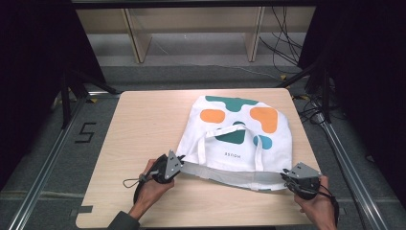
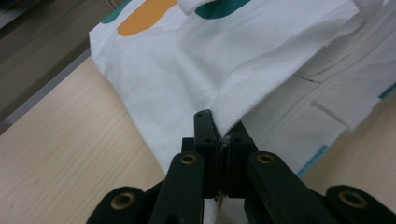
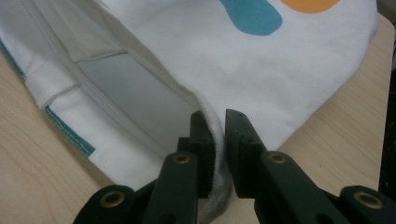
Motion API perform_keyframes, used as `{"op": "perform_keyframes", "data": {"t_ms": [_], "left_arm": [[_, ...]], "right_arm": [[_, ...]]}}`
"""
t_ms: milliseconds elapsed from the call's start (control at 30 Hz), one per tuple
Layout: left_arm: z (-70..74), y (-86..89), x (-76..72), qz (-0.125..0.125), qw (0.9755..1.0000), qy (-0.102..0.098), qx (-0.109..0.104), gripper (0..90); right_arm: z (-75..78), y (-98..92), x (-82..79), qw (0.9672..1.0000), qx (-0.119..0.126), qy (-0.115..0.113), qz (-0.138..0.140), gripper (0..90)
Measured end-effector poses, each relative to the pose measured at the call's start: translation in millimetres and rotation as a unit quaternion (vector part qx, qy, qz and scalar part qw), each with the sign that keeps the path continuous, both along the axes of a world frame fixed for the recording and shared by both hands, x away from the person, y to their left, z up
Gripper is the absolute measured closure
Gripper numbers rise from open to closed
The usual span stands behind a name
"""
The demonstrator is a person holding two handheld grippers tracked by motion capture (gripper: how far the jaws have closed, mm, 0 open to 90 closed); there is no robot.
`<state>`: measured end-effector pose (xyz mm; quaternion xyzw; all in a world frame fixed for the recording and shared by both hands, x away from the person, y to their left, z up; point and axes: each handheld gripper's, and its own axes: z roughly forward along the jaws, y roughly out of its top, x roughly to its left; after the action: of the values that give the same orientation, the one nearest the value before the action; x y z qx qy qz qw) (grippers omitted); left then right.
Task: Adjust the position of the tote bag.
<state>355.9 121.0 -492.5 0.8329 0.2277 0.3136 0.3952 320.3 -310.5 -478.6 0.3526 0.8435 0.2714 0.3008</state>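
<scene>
the white tote bag (image 1: 239, 139) lies flat on the tabletop (image 1: 139, 129). the left gripper (image 1: 178, 162) and right gripper (image 1: 286, 175) each have jaws clamped on a near corner of its top hem, probably to hold the mouth open.

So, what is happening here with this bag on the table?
A person works on a white tote bag lying flat on the wooden table. The left gripper is shut on the top layer of cloth at one corner of the bag's mouth, and the right gripper is clamped on the upper edge at the opposite corner. The top layer is slightly lifted there, so the mouth gapes a little. The handles lie on top of the bag.
</scene>
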Motion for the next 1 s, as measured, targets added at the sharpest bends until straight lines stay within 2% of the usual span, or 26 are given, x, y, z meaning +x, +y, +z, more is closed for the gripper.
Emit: {"op": "perform_keyframes", "data": {"t_ms": [33, 133, 167, 200, 267, 300, 333, 433, 467, 500, 533, 600, 667, 700, 767, 800, 833, 867, 900, 933, 967, 1000], "left_arm": [[1.6, 2.3, -9.4, -0.009, 0.9999, 0.006, 0.013, 86.7], [3.6, 7.1, -25.9, -0.019, 0.9997, 0.013, 0.013, 86.4], [4.4, 8.3, -31.5, -0.018, 0.9997, 0.017, 0.005, 86.3], [6.1, 10.4, -36.7, -0.021, 0.9995, 0.020, 0.009, 86.2], [6.2, 11.4, -40.9, -0.021, 0.9995, 0.022, 0.004, 86.0], [7.3, 15.3, -51.0, -0.022, 0.9994, 0.028, 0.004, 85.9], [8.6, 18.4, -54.2, -0.021, 0.9994, 0.028, 0.009, 85.9], [9.7, 23.6, -60.4, -0.019, 0.9992, 0.034, -0.004, 85.3], [8.9, 26.0, -64.2, -0.014, 0.9991, 0.036, -0.016, 84.9], [9.1, 28.5, -64.6, -0.013, 0.9992, 0.036, -0.009, 83.7], [7.6, 29.2, -65.0, -0.003, 0.9992, 0.036, -0.018, 82.1], [6.5, 31.1, -61.0, -0.004, 0.9990, 0.044, -0.012, 77.5], [4.0, 29.3, -60.0, 0.003, 0.9988, 0.045, -0.018, 73.7], [2.1, 29.0, -58.1, 0.002, 0.9984, 0.056, 0.007, 71.6], [-0.5, 27.6, -58.1, 0.005, 0.9982, 0.059, 0.008, 67.2], [-2.0, 27.4, -58.8, 0.012, 0.9978, 0.063, 0.019, 67.2], [-2.9, 27.5, -58.2, 0.019, 0.9972, 0.063, 0.036, 62.2], [-4.5, 26.6, -57.6, 0.026, 0.9971, 0.062, 0.034, 62.2], [-6.7, 27.6, -57.3, 0.036, 0.9953, 0.073, 0.051, 59.3], [-6.7, 27.6, -57.3, 0.036, 0.9953, 0.073, 0.051, 58.9], [-10.8, 29.9, -56.1, 0.045, 0.9941, 0.079, 0.060, 57.7], [-11.9, 30.4, -55.8, 0.054, 0.9932, 0.084, 0.059, 56.9]], "right_arm": [[1.1, 0.7, -0.6, 1.0000, -0.003, -0.003, 0.002, 82.6], [2.9, 0.1, -1.9, 0.9999, -0.004, -0.008, 0.007, 82.8], [2.9, 0.9, -2.5, 1.0000, 0.002, -0.007, 0.006, 82.8], [2.8, 2.5, -3.1, 1.0000, 0.006, -0.006, 0.005, 82.9], [3.0, 3.7, -4.0, 0.9999, 0.003, -0.006, 0.008, 82.9], [4.4, 6.1, -7.3, 0.9998, -0.002, -0.008, 0.018, 83.1], [5.2, 7.4, -8.6, 0.9998, -0.003, -0.007, 0.021, 83.2], [6.1, 12.4, -11.8, 0.9994, -0.007, -0.004, 0.035, 83.3], [5.9, 14.5, -13.1, 0.9995, 0.001, -0.002, 0.030, 83.0], [6.0, 15.2, -13.7, 0.9993, -0.003, -0.002, 0.038, 82.2], [6.1, 16.2, -13.8, 0.9990, -0.003, -0.004, 0.044, 80.8], [3.4, 17.9, -13.5, 0.9995, 0.006, 0.005, 0.029, 72.2], [-1.8, 17.3, -10.5, 0.9994, -0.009, 0.013, 0.032, 69.0], [-3.9, 17.7, -9.6, 0.9992, -0.012, 0.018, 0.033, 68.2], [-4.8, 19.0, -9.3, 0.9994, -0.009, 0.021, 0.028, 67.8], [-5.6, 18.7, -8.1, 0.9991, -0.016, 0.021, 0.033, 67.6], [-6.6, 18.4, -5.4, 0.9987, -0.024, 0.017, 0.042, 67.4], [-8.1, 19.1, -5.2, 0.9989, -0.028, 0.021, 0.032, 67.4], [-9.3, 18.8, -3.8, 0.9989, -0.031, 0.024, 0.026, 67.5], [-9.8, 18.5, -3.3, 0.9990, -0.029, 0.025, 0.025, 67.8], [-9.8, 17.7, -2.9, 0.9989, -0.030, 0.025, 0.026, 68.2], [-9.8, 17.0, -2.3, 0.9988, -0.030, 0.025, 0.029, 68.5]]}}
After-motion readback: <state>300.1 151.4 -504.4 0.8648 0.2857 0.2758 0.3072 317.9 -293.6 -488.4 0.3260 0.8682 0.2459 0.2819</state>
